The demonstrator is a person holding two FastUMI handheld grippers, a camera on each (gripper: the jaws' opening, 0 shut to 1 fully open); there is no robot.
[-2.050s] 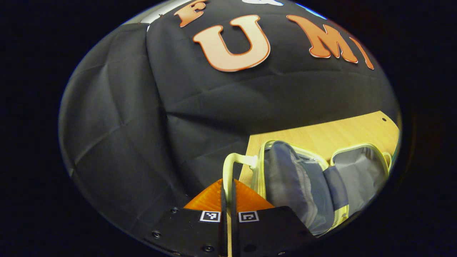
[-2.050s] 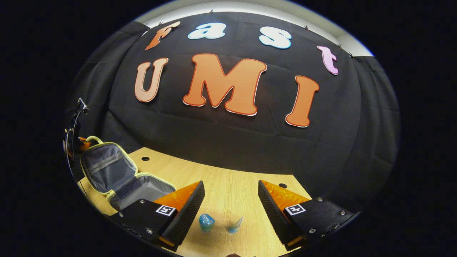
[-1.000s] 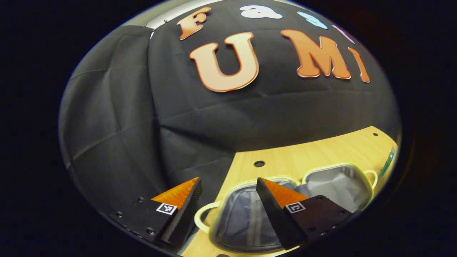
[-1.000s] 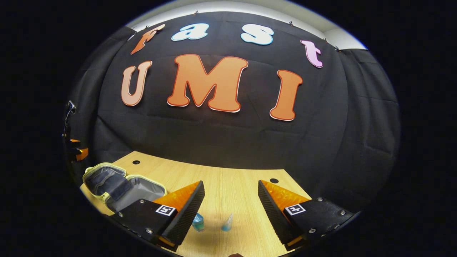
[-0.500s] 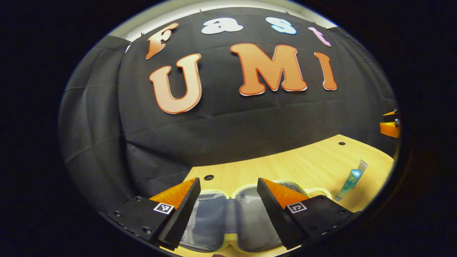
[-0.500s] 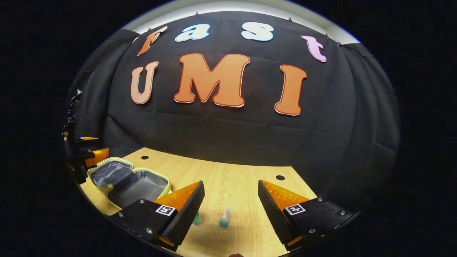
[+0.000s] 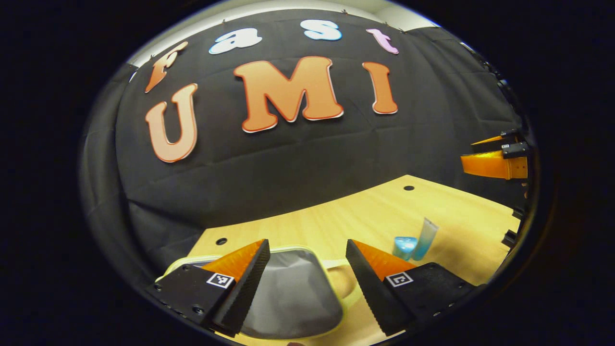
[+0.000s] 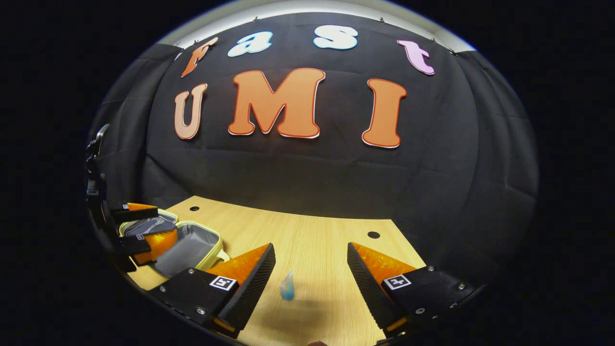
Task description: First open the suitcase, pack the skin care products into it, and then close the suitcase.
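A recording booth, not a home: black creased cloth wall (image 8: 307,182) hangs behind a pale wooden bench (image 8: 307,240) with round cable holes (image 8: 373,235), a white strip of wall (image 8: 307,7) at 12 o'clock.

My right gripper (image 8: 310,283) gapes wide with bare table (image 8: 326,250) ahead to 12 o'clock; one tube (image 8: 287,286) stands between its fingers. At 9 o'clock the open suitcase (image 8: 192,245) and my left gripper (image 8: 139,226) block passage.
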